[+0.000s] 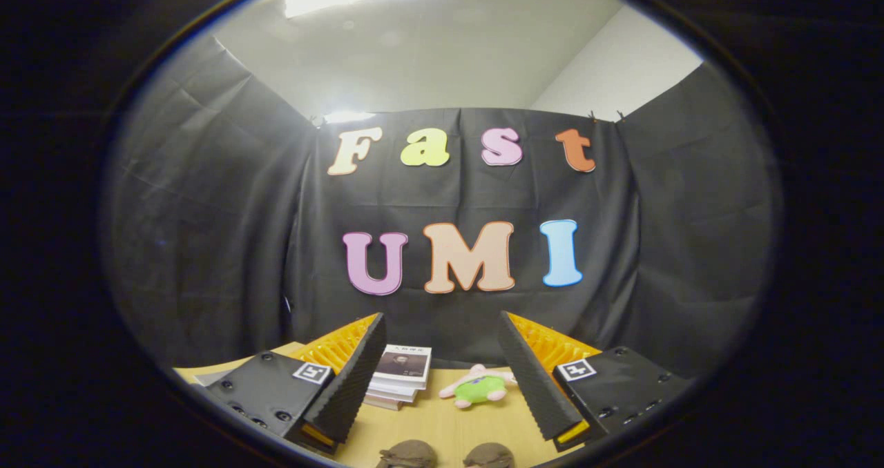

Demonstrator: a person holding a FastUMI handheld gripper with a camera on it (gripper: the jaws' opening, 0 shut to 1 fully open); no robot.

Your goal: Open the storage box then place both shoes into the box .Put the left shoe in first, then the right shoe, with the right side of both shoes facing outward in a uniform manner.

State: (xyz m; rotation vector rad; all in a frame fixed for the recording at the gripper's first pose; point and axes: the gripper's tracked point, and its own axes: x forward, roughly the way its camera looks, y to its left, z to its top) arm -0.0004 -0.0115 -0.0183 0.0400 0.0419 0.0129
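Gripper [442, 375] wide apart in my view, nothing between fingers. Shoes [445, 454] on table [428, 423] just below fingertips. Book stack [399, 375], plush toy [478, 387] lie beyond.

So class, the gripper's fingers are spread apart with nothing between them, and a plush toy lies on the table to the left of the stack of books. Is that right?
Not quite. The gripper view shows the plush toy lying to the right of the stack of books, not the left. The rest holds: the gripper has its fingers spread apart with nothing gripped, and the toy lies on the table.
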